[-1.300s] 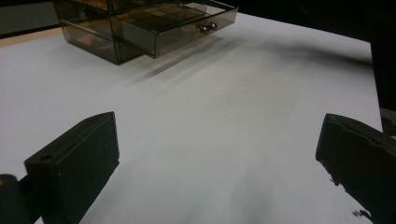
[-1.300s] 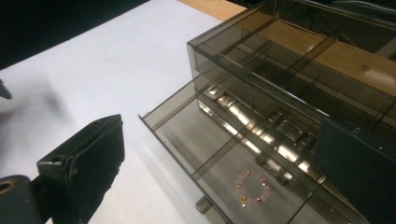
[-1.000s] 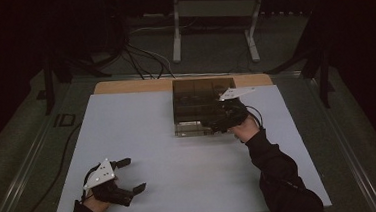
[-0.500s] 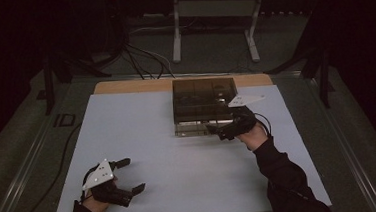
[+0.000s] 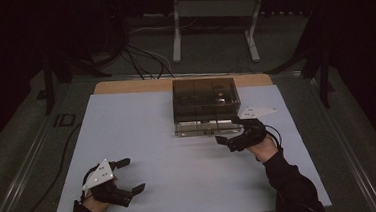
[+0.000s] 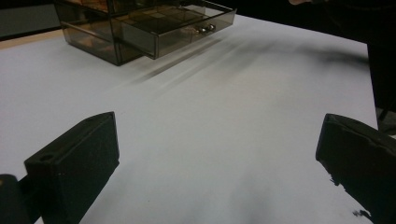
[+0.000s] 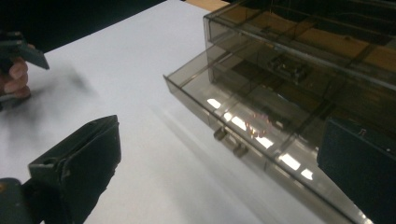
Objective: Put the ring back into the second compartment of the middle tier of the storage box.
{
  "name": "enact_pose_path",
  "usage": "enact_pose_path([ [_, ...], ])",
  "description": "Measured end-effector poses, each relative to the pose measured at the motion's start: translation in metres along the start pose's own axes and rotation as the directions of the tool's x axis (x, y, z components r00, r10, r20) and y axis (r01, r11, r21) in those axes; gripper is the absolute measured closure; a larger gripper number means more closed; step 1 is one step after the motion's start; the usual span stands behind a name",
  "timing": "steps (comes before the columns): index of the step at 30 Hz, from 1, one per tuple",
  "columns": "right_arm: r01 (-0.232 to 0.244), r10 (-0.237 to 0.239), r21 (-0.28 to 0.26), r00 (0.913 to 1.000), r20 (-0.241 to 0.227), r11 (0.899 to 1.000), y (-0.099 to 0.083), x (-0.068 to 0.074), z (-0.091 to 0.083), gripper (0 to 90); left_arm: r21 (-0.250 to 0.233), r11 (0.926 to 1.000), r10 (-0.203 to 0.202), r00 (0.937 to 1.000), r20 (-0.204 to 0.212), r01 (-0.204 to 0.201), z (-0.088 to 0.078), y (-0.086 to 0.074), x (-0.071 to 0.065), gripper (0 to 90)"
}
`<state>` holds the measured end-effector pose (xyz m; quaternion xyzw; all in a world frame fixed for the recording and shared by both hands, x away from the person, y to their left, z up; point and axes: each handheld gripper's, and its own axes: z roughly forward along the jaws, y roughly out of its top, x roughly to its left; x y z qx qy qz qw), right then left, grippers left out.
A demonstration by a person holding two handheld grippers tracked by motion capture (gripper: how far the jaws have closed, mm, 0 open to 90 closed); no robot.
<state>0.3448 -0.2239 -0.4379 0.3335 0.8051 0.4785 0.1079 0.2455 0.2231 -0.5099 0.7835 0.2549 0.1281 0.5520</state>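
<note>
The smoked-plastic drawer box [image 5: 205,97] is standing at the far middle of the desk [image 5: 143,139], its bottom drawer [image 7: 261,140] drawn out toward the person. The right tool [image 5: 231,140] is hovering just in front of that drawer, jaws spread and empty, much nearer than the left tool [image 5: 125,175], likewise spread, well apart from the box. The drawer's long axis is running across the right tool's line. Drawer contents are unclear.
</note>
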Motion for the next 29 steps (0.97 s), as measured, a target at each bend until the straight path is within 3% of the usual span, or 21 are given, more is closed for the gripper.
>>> enact_pose_path([
  [9, 0.007, -0.007, -0.004, 1.0000, -0.003, 1.000, -0.027, -0.001, -0.012, 0.0, 0.001, 1.0000, 0.000, 1.0000, 0.001, 0.000, 0.000, 0.000, 0.000, 0.9],
  [14, -0.023, 0.023, -0.046, 0.9997, -0.002, 0.999, -0.046, -0.005, -0.022, 0.0, 0.001, 1.0000, 0.002, 1.0000, 0.000, -0.002, 0.000, 0.000, 0.000, 0.9],
  [20, -0.051, 0.054, -0.074, 0.9981, 0.030, 0.996, -0.069, -0.011, -0.039, 0.0, 0.002, 1.0000, 0.003, 1.0000, -0.003, -0.003, 0.000, 0.000, 0.000, 0.9],
  [29, -0.070, 0.075, -0.053, 0.9934, 0.087, 0.996, -0.103, -0.010, -0.057, 0.0, 0.005, 1.0000, 0.003, 1.0000, -0.002, -0.003, 0.000, 0.000, -0.001, 0.9],
])
